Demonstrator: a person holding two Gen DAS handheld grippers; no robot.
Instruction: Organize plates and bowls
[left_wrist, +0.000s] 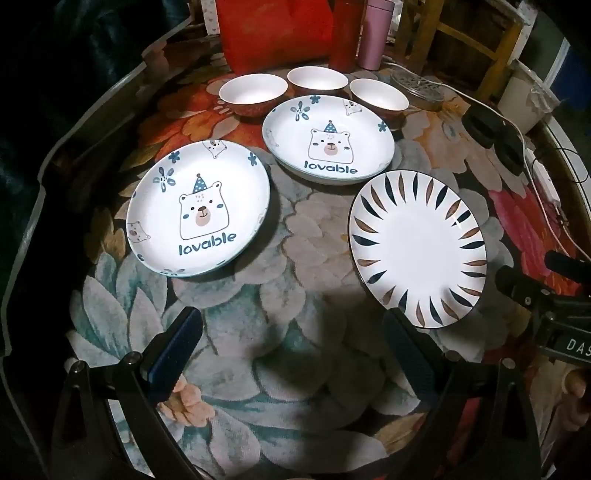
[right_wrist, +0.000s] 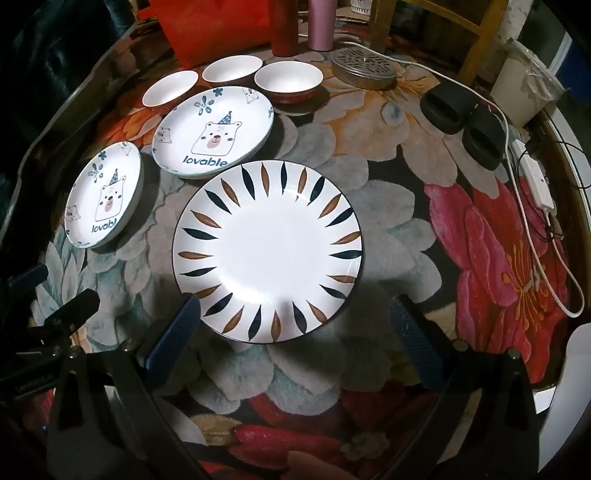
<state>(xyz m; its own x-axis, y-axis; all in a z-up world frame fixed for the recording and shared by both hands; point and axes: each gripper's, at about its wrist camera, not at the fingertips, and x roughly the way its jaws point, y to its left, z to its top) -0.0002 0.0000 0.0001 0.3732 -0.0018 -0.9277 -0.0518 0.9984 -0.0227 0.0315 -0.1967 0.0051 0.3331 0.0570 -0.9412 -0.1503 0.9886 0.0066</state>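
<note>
Both sets of jaws are seen spread wide, nothing between the pads. Left gripper (left_wrist: 291, 350) is held over bare floral cloth (left_wrist: 295, 406); right gripper (right_wrist: 295, 328) is angled steeply down with the near rim of the leaf-pattern plate (right_wrist: 267, 254) sitting just inside the gap between its fingers, no contact visible.

Layout, as read from both wrist views:
- Leaf-pattern plate: lying flat, single, nearest item. Dead ahead of the right jaws; ahead and off to the right of the left jaws (left_wrist: 417, 251).
- Near bear plate (left_wrist: 199, 210): flat, ahead and left of the left jaws, apart from them. Far left in the right view (right_wrist: 105, 199).
- Far bear plate (left_wrist: 328, 140): further back, centre. A second rim line is seen under it, so it is judged to be a stack of two; not certain.
- Three bowls (left_wrist: 314, 85): in a loose row behind the far bear plate, upright, apart from each other, not nested.

Key relation: the plates are round, so no long axis is to be aligned; only the approach side matters. The leaf plate's near edge is presented square to the right jaws, so the right hand is judged the nearer and better placed for it. The near bear plate is judged the left hand's item, reached by a move forward and left.

Risk: rims lie flush on soft cloth, so a finger would have to be worked under an edge; a slip or a tilted lift is likely if the grip is taken shallow.
</note>
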